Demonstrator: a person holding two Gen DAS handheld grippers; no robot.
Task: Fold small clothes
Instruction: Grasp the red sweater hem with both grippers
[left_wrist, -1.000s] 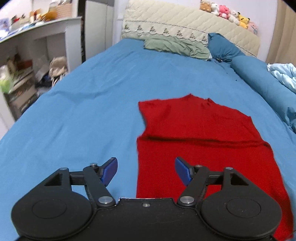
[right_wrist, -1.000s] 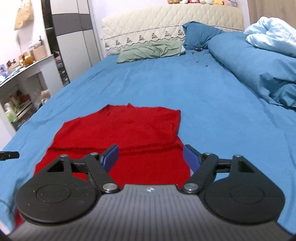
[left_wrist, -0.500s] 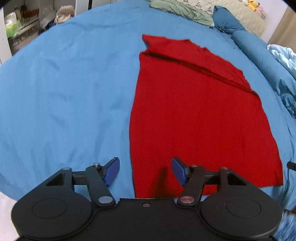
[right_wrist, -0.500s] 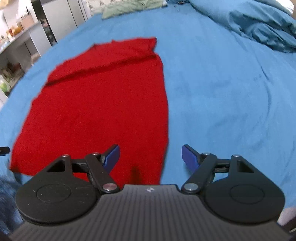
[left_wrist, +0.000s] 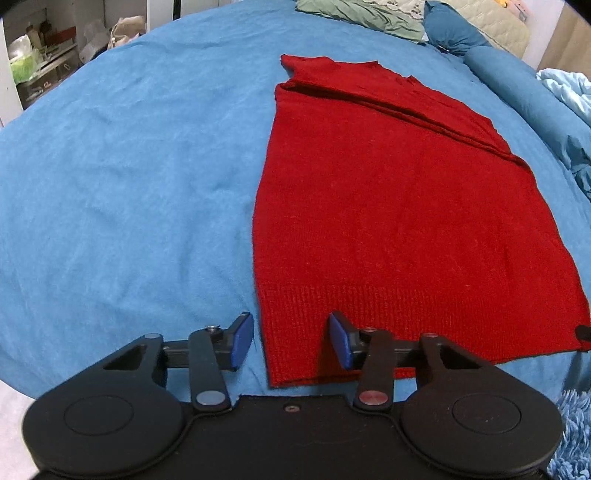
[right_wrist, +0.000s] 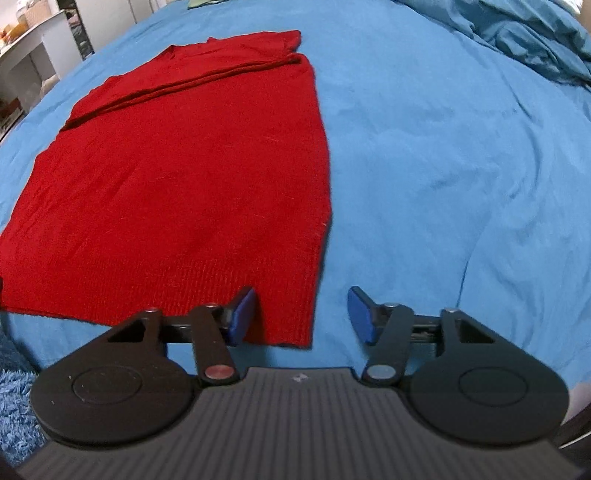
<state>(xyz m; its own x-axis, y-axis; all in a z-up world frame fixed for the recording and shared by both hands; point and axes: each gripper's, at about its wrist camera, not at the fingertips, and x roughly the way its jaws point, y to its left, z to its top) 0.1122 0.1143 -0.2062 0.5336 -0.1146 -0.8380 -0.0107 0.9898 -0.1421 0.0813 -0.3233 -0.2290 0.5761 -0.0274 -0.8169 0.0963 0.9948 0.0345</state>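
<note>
Garment: a red knit top (left_wrist: 399, 206) lies flat on the bed (left_wrist: 129, 177), ribbed hem toward the cameras, upper part folded across so that a crease runs over it near the far end.
Garment, right view: the same top (right_wrist: 177, 177) fills the left half of the picture; its right edge runs straight down to the near right corner.
Left gripper: the left gripper (left_wrist: 291, 341) is at the hem's left corner, its jaws standing wide apart.
Left fingertips: the blue pad (left_wrist: 242, 339) on the left is over the bare sheet just beside the garment's edge; the other pad is over the ribbed hem. The corner of the hem lies between the two. Whether the pads touch the cloth cannot be told.
Right gripper: the right gripper (right_wrist: 301, 314) is at the hem's right corner, jaws likewise spread, nothing clamped.
Right fingertips: the left pad (right_wrist: 242, 314) is over the hem; the right pad is over the sheet, clear of the cloth. The garment's right corner lies between them.
Bed: a blue sheet with shallow wrinkles, the top lying near its foot edge.
Bedding: a rumpled blue duvet (right_wrist: 517, 33) is heaped at the far right, well apart from the top.
Pillows: a green pillow (left_wrist: 362, 14) and a blue bolster (left_wrist: 454, 29) lie at the head of the bed.
Rug: a shaggy blue rug (left_wrist: 572, 435) shows below the bed's edge.
Shelves: cluttered shelves (left_wrist: 40, 62) stand left of the bed.
</note>
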